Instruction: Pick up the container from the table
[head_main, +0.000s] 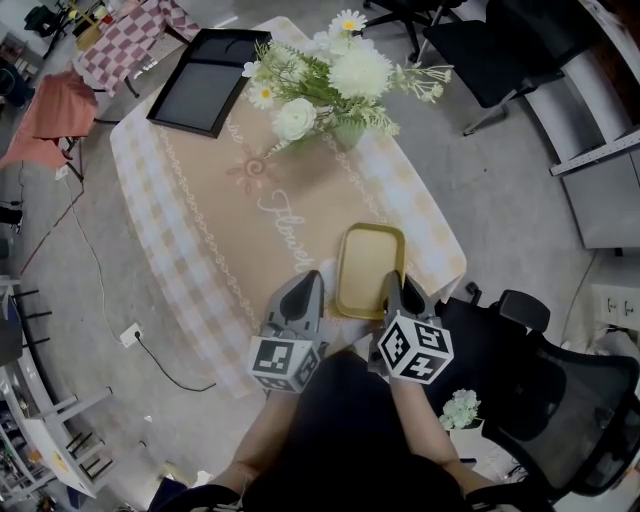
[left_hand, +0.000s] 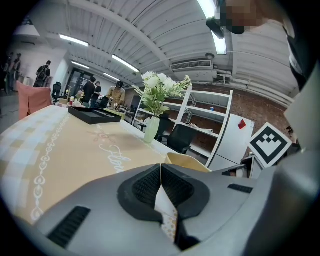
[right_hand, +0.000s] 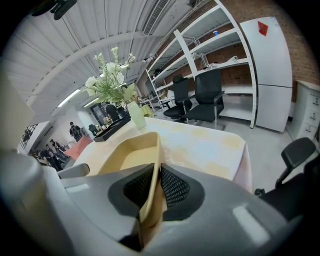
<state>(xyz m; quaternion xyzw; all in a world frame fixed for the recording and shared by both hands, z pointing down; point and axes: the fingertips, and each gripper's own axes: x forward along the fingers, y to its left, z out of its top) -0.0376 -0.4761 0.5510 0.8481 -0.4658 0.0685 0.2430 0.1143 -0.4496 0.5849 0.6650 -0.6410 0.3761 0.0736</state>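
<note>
A shallow yellow container (head_main: 370, 265) lies on the tablecloth near the table's front edge. In the right gripper view the container's (right_hand: 131, 154) near right wall stands between the dark pads, and my right gripper (right_hand: 156, 172) is shut on that rim. From the head view the right gripper (head_main: 394, 282) sits at the container's front right corner. My left gripper (head_main: 313, 280) rests just left of the container, apart from it. Its pads meet at the tip, so the left gripper (left_hand: 161, 169) is shut with nothing held, and the container (left_hand: 186, 161) shows just beyond it.
The table (head_main: 210, 230) carries a beige patterned cloth. A vase of white flowers (head_main: 330, 85) and a black tray (head_main: 205, 80) stand at the far end. A black office chair (head_main: 560, 400) and a small potted plant (head_main: 462, 410) are at my right.
</note>
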